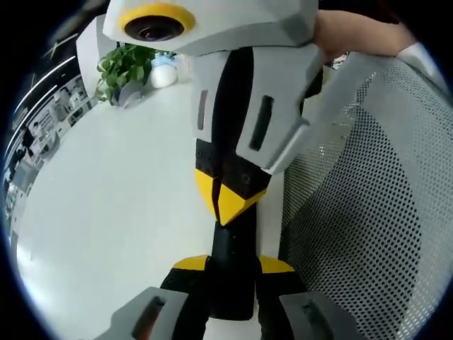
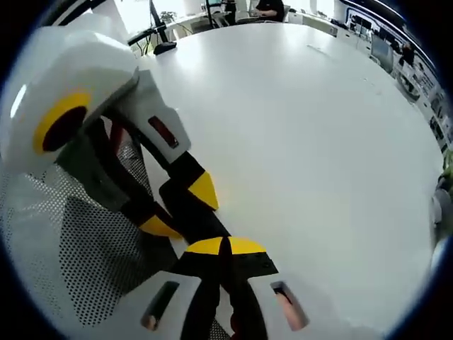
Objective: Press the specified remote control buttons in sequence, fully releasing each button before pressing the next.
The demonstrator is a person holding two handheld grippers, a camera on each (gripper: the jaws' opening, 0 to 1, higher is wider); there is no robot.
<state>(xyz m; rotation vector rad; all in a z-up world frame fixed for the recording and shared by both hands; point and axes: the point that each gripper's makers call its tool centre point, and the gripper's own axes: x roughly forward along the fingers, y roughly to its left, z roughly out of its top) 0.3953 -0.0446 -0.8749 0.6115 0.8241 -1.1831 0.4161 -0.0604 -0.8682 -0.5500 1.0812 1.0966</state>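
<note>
1. Left gripper point(image 1: 233, 265): in the left gripper view its yellow-tipped fingers point(image 1: 191, 263) rise from the bottom edge, set narrow and clamped on either side of a black remote control point(image 1: 232, 283).
2. Remote control: a dark slab held between those fingers, above the near edge of the white surface point(image 1: 127, 184). Its buttons cannot be made out.
3. Right gripper point(image 1: 228, 200): it enters from the top of the left gripper view. Its two yellow fingertips are drawn together into one point that meets the upper end of the remote control and covers that end.
4. Right gripper view: the right gripper point(image 2: 226, 246) shows its fingers brought together with no gap. Beyond them, the left gripper point(image 2: 182, 209) comes in from the left, gripping the remote control point(image 2: 195, 216).
5. Grey mesh chair back point(image 1: 361, 212): just beside the grippers, off the edge of the surface point(image 2: 311, 142). It also appears in the right gripper view point(image 2: 78, 248).
6. Potted plant point(image 1: 124, 67): at the far edge of the surface, next to a small white object point(image 1: 163, 74).
7. A person's hand point(image 1: 354, 35) grips the right gripper's body.
</note>
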